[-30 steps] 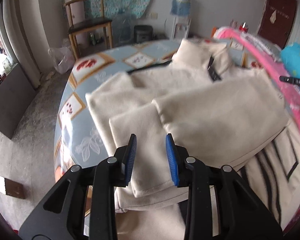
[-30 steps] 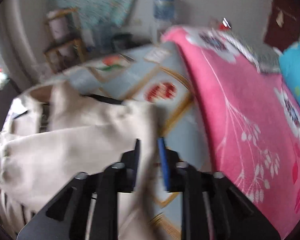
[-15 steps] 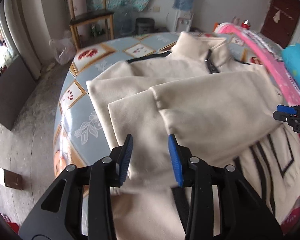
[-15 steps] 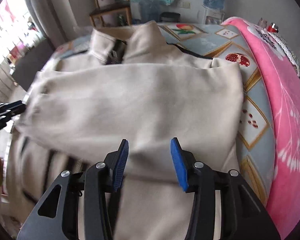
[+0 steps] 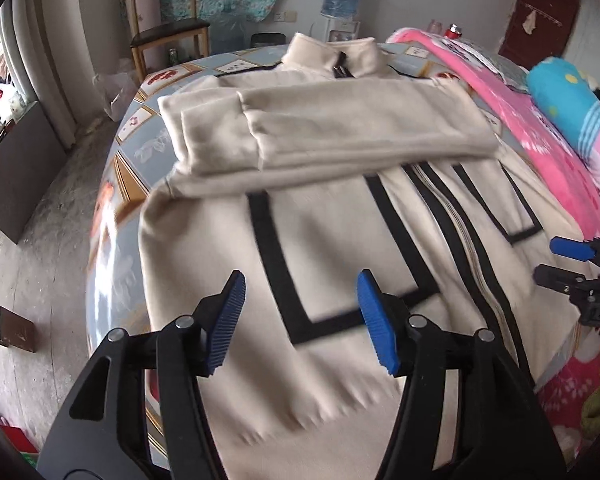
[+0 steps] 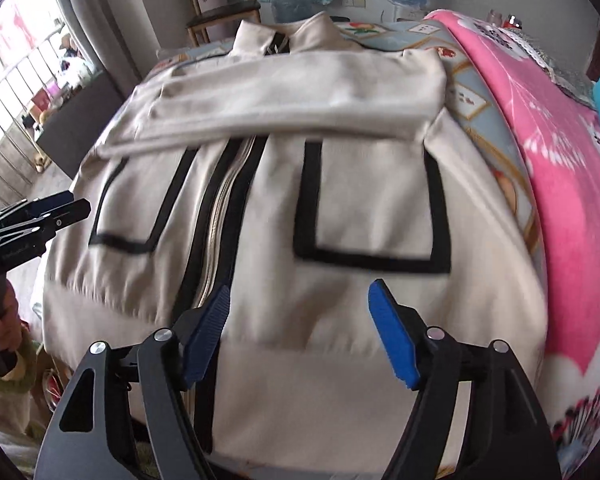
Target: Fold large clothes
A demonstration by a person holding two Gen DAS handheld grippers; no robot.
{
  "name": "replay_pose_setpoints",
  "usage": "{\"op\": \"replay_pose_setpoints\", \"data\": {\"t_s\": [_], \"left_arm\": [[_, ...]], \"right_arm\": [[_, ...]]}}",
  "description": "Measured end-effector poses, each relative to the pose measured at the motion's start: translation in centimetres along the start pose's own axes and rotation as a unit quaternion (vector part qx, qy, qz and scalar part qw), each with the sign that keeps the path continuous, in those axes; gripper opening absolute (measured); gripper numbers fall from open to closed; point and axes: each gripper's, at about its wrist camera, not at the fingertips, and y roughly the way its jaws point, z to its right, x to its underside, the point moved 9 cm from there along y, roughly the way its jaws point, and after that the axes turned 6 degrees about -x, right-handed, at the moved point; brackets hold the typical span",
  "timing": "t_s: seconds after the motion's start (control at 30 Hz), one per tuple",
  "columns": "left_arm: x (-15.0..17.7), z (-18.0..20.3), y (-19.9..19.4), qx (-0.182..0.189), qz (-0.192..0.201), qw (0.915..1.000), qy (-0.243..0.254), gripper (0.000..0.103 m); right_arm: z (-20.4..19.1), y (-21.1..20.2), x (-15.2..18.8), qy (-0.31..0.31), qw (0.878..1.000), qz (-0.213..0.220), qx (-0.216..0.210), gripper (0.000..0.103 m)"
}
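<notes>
The cream fleece zip jacket with black trim [image 5: 340, 248] is spread on a round bench with a blue patterned cover [image 5: 112, 248], both sleeves [image 5: 340, 128] folded across the chest below the collar. The left gripper [image 5: 300, 320] and the right gripper [image 6: 300, 328] hang over the hem, jaws opening, nothing between them. The hem corners are best pinched evenly, then lifted together toward the collar.

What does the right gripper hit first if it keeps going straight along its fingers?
Likely the cream jacket: the right gripper, jaws opening with nothing between them, points down at the lower front panel below the black-outlined pocket, right of the zipper. Depth unclear.
</notes>
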Motion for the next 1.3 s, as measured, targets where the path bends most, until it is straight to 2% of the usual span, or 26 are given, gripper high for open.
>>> {"op": "replay_pose_setpoints", "data": {"t_s": [0.13, 0.2, 0.23, 0.27, 0.5, 0.63, 0.83, 1.03, 1.3], "left_arm": [[2.5, 0.5, -0.5, -0.008, -0.009, 0.9999, 0.011, 0.056], [3.3, 0.3, -0.7, -0.01, -0.015, 0.9998, 0.013, 0.057], [3.8, 0.2, -0.8, -0.013, -0.018, 0.9997, 0.014, 0.059], [4.1, 0.1, -0.8, -0.018, -0.02, 0.9996, 0.014, 0.063], [6.0, -1.3, -0.8, -0.05, -0.031, 0.9982, -0.012, 0.067], [6.5, -1.9, -2.5, -0.05, -0.009, 0.9983, -0.026, 0.074], [8.6, -2.7, -3.7, -0.054, -0.014, 0.998, -0.029, 0.074], [10.1, -3.4, -4.4, -0.052, -0.013, 0.9979, -0.038, 0.074], [12.2, -4.1, -4.6, -0.025, -0.016, 0.9971, -0.07, 0.074]], "right_arm": [[-0.6, -0.3, 1.8, -0.002, 1.0, 0.002, 0.017, 0.072], [-0.8, -0.7, 2.4, -0.001, 1.0, 0.011, 0.022, 0.081], [-0.8, -0.9, 2.6, 0.001, 1.0, 0.016, 0.023, 0.082], [-0.7, -0.8, 2.9, 0.003, 1.0, 0.018, 0.024, 0.083], [0.0, 0.9, 4.3, 0.004, 0.999, 0.003, 0.033, 0.086], [-0.1, 0.2, 4.2, 0.006, 1.0, 0.023, 0.014, 0.086], [0.1, 1.1, 4.5, -0.004, 1.0, 0.024, 0.019, 0.087], [0.1, 1.0, 4.6, -0.003, 1.0, 0.029, 0.004, 0.088], [-0.1, 1.1, 4.6, -0.009, 1.0, 0.027, 0.008, 0.091]]}}
